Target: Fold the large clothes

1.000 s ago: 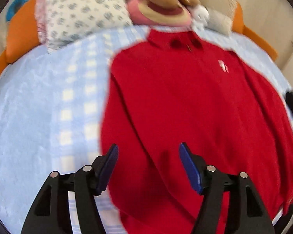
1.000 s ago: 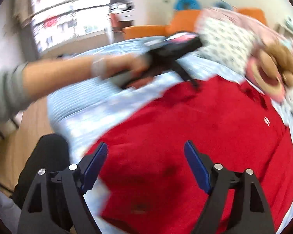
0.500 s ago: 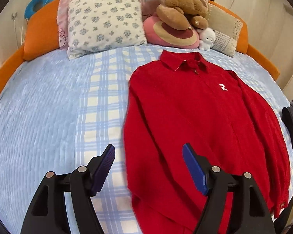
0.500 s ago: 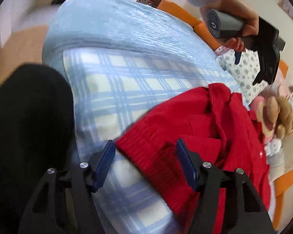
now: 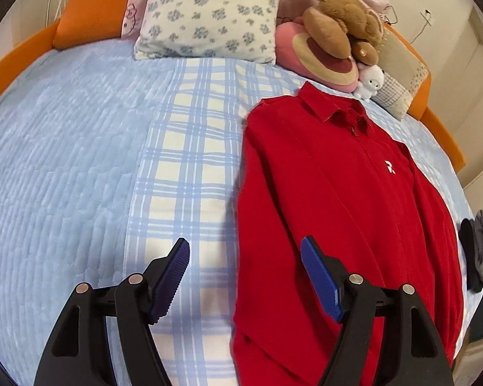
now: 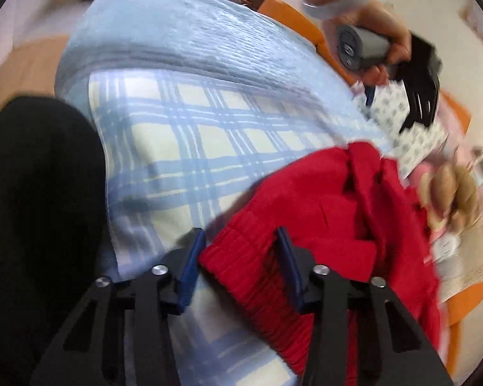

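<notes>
Currently grab-the-hem step: red shirt (image 5: 331,199) lies flat on the bed (image 5: 64,160), collar toward the pillows. Right gripper (image 6: 240,262) has jaws apart, straddling the ribbed hem, not clamped. Left gripper (image 5: 244,276) hovers spread above the shirt's left edge. Next likely: close on hem, lift. White chest logo, looks like "R."

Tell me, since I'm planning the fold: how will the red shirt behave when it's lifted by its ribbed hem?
The red shirt will probably go floppy: it lies flat on the bed and already bunches near the right gripper. The ribbed hem looks thick and textured, so slipping seems unlikely. Lifted at one corner, the rest would likely drag and sag.
</notes>
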A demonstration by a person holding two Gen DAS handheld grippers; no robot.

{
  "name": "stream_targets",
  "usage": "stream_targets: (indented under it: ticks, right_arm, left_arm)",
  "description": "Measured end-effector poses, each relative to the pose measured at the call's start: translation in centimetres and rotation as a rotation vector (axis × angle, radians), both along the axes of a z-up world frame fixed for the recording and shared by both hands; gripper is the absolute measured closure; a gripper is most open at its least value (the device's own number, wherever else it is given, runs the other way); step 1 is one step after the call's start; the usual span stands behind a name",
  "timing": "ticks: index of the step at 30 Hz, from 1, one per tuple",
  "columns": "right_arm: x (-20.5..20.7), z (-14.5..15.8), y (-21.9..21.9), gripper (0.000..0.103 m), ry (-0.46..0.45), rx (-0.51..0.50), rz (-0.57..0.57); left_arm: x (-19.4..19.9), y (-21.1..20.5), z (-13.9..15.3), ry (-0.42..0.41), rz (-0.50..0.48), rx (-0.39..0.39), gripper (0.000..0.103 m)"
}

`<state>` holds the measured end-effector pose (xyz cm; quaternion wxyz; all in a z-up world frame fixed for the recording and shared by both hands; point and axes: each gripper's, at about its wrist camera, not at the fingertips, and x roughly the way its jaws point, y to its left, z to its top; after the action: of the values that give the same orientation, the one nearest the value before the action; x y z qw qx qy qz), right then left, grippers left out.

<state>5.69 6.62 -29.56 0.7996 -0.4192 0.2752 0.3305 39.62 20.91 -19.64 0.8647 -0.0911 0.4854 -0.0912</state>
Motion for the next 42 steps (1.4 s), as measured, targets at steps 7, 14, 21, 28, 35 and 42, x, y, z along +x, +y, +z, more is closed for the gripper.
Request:
stream_targets:
  ticks: [7,14,21,28,35,42]
  right_arm:
    - [2.5,3.1,-2.9,0.069,0.248,0.211,-0.029]
    - [4.8,5.7,-6.8,0.080,0.442,0.413,-0.051]
    - [6.5,5.5,-8.1,0.082,0.552,0.487,-0.036]
    - [7.0,5.2,-8.2,0.082,0.583,0.506,-0.019]
    - [7.3,4.9,-8.9,0.082,0.609,0.525,-0.014]
    - [7.6,4.5,-9.2,0.082,0.625,0.531,-0.011]
  left_arm:
    - [6.5,-0.3,-0.5,0.042,0.019,-0.140,0.024]
    - [13.6,-5.6,-2.2,0.043,-0.046,0.088,0.024]
    - [18.4,-9.4,-4.2,0.049,-0.124,0.158,0.024]
    - [21.4,-9.6,-7.1,0.122,-0.096,0.182,0.025]
    - [22.3,-6.3,-7.9,0.200,-0.071,-0.151,0.031]
    - [21.7,-9.0,-7.7,0.234,-0.220,-0.084,0.032]
